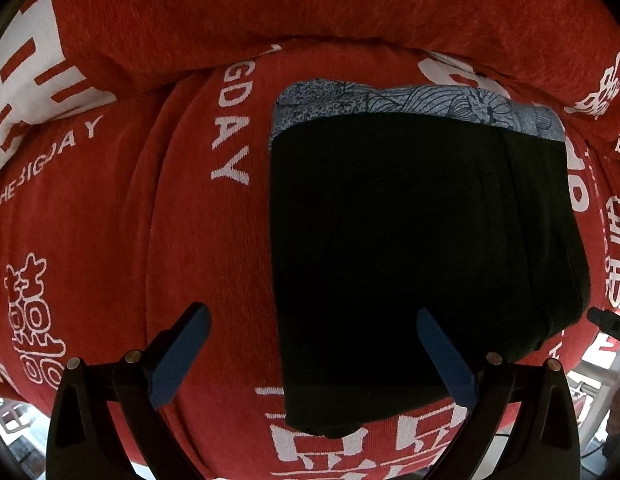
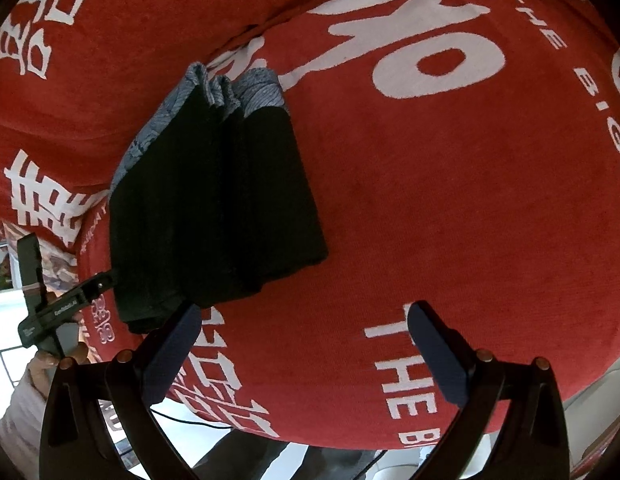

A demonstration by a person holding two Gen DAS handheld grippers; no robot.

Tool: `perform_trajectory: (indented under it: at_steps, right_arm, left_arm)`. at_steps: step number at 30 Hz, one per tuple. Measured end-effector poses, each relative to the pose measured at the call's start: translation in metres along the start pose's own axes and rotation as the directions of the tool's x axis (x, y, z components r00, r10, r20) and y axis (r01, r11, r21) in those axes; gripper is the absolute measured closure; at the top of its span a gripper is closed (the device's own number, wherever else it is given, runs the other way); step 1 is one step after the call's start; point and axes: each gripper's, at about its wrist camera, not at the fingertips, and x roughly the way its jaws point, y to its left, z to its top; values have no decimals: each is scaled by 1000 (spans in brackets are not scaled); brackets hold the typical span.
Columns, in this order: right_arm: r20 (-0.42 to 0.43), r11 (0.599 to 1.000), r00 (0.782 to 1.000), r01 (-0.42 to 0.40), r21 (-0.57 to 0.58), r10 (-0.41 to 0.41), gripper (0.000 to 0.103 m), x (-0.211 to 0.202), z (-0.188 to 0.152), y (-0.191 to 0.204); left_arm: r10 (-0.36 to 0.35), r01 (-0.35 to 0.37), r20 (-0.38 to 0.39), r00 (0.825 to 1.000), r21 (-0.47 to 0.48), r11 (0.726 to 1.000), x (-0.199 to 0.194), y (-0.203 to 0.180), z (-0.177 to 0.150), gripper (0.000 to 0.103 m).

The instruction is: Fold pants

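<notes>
Above the folded pants (image 1: 422,240), both grippers hover wide-jawed, empty.

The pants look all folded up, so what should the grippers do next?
Probably just back both away. The pants lie as a neat folded stack on the red cover, and the left gripper and right gripper are open, holding nothing.

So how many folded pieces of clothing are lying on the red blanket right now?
1 that I can see: the black pants, folded into a stack right of centre on the red blanket. Both tongs are open and apart from it.
</notes>
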Motion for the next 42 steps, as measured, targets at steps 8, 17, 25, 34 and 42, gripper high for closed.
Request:
perform_trajectory:
  at_steps: [8, 17, 25, 34, 42]
  right_arm:
    - [18, 998, 998, -68, -11, 68, 0, 1, 0, 5]
    - [-8, 995, 995, -95, 45, 95, 0, 3, 12, -8]
    - [-28, 991, 991, -131, 11, 132, 0, 8, 28, -9]
    - [-105, 963, 963, -257, -76, 249, 0, 39, 62, 5]
    - [-189, 920, 922, -366, -139, 338, 1, 65, 81, 13]
  left_arm:
    - [-32, 32, -8, 999, -12, 999, 2, 4, -1, 0]
    - [-79, 79, -20, 997, -6, 997, 2, 10, 0, 0]
    - [-182, 182, -26, 983, -7, 983, 3, 22, 7, 0]
    - [-305, 306, -49, 951, 3, 952, 23, 25, 23, 0]
    - [-396, 397, -50, 917, 20, 918, 43, 11, 37, 0]
